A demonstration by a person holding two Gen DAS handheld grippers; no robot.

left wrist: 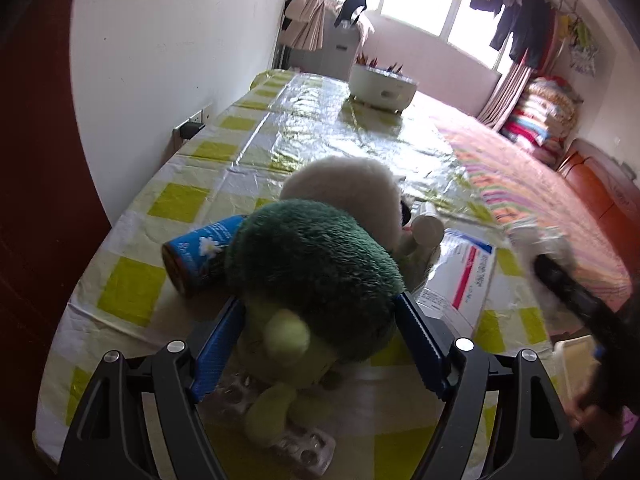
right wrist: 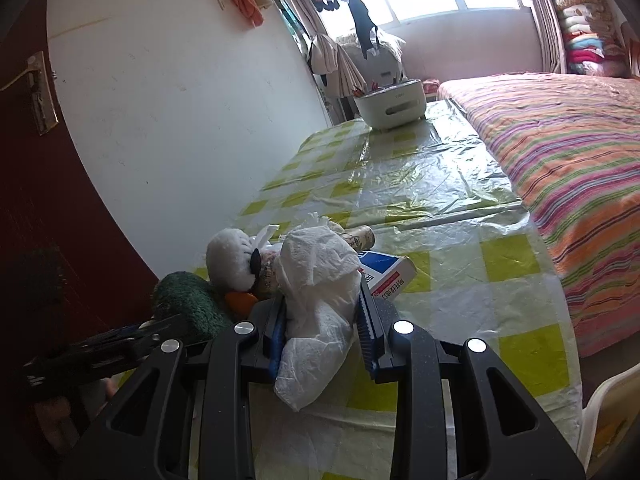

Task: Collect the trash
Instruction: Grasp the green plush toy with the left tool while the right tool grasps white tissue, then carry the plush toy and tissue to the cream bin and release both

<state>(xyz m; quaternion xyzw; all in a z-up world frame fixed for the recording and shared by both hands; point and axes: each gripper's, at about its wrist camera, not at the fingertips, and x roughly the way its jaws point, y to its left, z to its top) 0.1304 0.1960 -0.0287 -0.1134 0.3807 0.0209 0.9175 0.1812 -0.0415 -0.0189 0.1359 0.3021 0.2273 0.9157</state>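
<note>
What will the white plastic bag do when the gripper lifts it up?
The white plastic bag, pinched in the right gripper, looks thin and crinkly, so it will probably flop and sag. It seems very light. Its slick film might slip out if held loosely.

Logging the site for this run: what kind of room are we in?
Most likely a lived-in bedroom: a bed with a striped cover beside the table, folded bedding stacked in the corner, laundry hanging at the window.

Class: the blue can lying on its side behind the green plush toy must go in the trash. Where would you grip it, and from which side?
Grip the blue can across its round body near the dark exposed end, coming from the wall side. The green plush toy covers its other end, so only that end is likely free for the fingers.
</note>
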